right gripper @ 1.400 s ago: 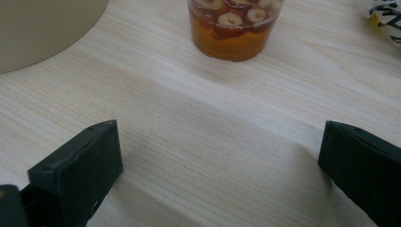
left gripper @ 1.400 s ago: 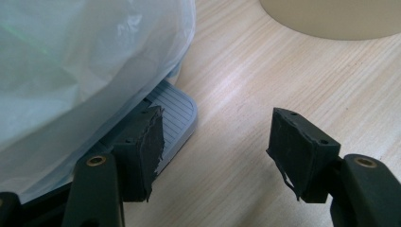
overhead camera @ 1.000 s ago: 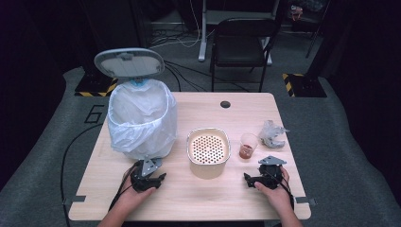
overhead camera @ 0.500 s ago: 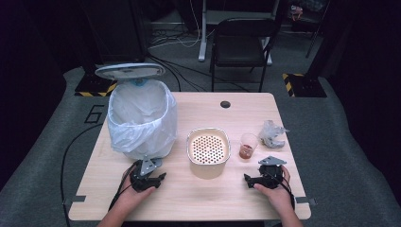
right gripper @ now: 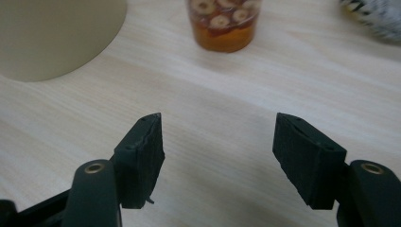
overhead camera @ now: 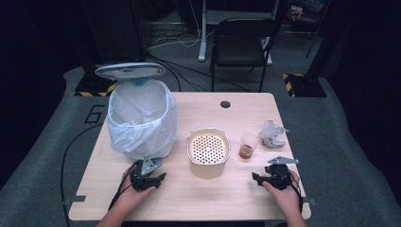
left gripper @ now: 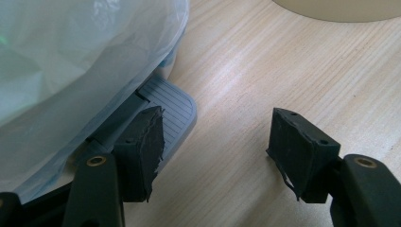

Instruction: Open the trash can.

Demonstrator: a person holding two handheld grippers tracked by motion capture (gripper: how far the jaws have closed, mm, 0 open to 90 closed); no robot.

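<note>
A pedal bin [overhead camera: 142,118] lined with a white bag stands at the table's left, its grey lid [overhead camera: 130,71] hovering almost flat above the rim. My left gripper [overhead camera: 158,178] rests open on the table just in front of the bin. In the left gripper view its left jaw lies over the bin's grey pedal [left gripper: 172,106], beside the bag [left gripper: 71,56]. My right gripper [overhead camera: 257,178] is open at the front right, nothing between its jaws. Ahead of it stands a clear cup [right gripper: 222,23] of brown liquid with bits in it.
A cream container [overhead camera: 208,151] with a perforated top sits mid-table, the cup [overhead camera: 247,145] to its right, then a crumpled wrapper [overhead camera: 272,134]. The table [overhead camera: 213,203] has a cable hole [overhead camera: 225,104] near its far edge. A black chair [overhead camera: 241,42] stands beyond.
The bin's lid has swung down from a raised tilt to nearly flat over the bin. Both grippers have stayed where they were.
</note>
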